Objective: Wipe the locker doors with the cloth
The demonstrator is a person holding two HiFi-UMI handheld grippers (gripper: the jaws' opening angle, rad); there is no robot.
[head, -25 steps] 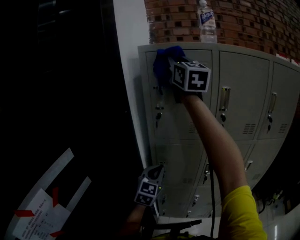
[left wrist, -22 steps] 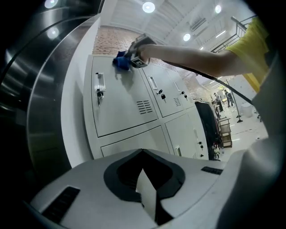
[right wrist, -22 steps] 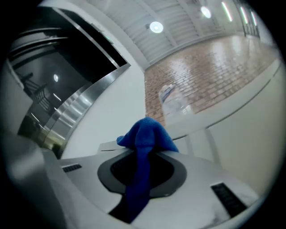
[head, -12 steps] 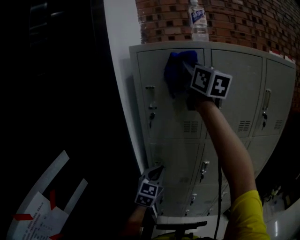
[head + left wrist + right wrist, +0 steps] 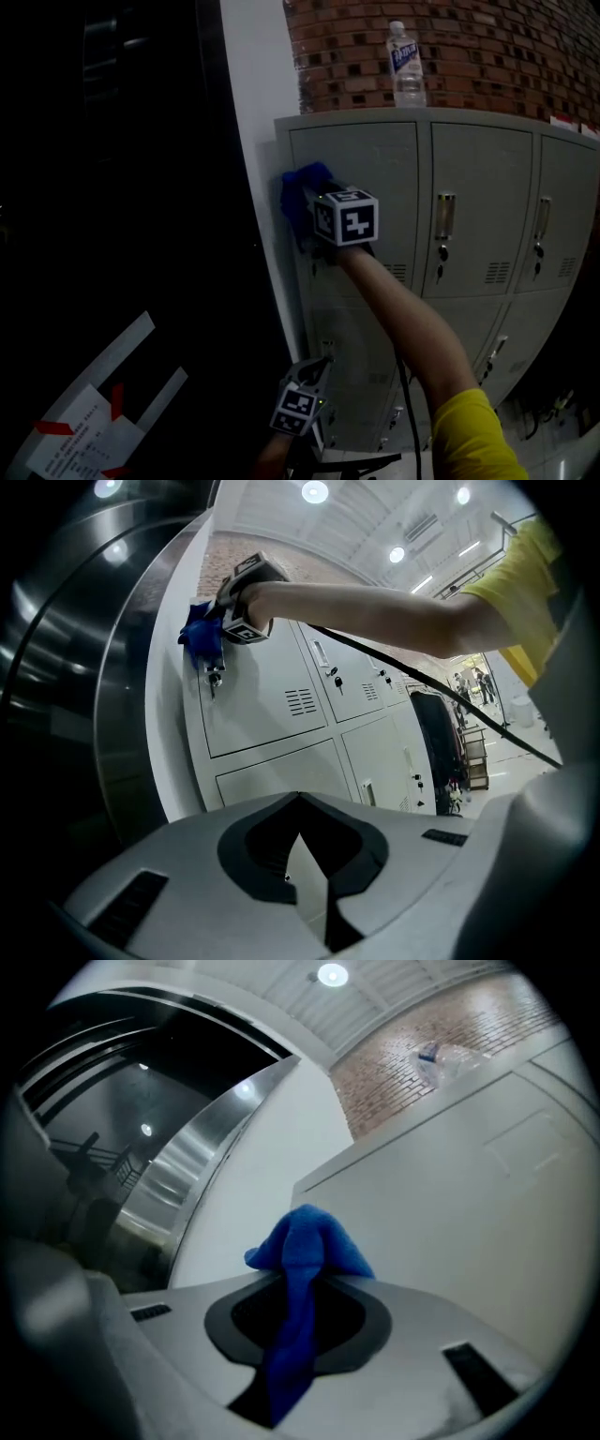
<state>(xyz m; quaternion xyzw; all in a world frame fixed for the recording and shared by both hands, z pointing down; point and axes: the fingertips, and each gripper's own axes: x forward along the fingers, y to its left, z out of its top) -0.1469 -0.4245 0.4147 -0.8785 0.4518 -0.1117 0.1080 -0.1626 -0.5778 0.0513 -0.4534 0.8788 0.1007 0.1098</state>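
Head view: the right gripper (image 5: 317, 214) presses a blue cloth (image 5: 300, 190) against the top-left locker door (image 5: 375, 169), at that door's left edge, left of centre in the frame; its jaws are clamped on the cloth, which bunches out beyond them; most of the door's face stretches toward frame right of the cloth, with more doors right and below; the left gripper (image 5: 302, 380), jaws together and empty, hangs at bottom centre, well apart.

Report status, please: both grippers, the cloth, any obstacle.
Right gripper shut on blue cloth, cloth at left edge of top-left locker door. Left gripper shut, empty, low. No obstacle seen.
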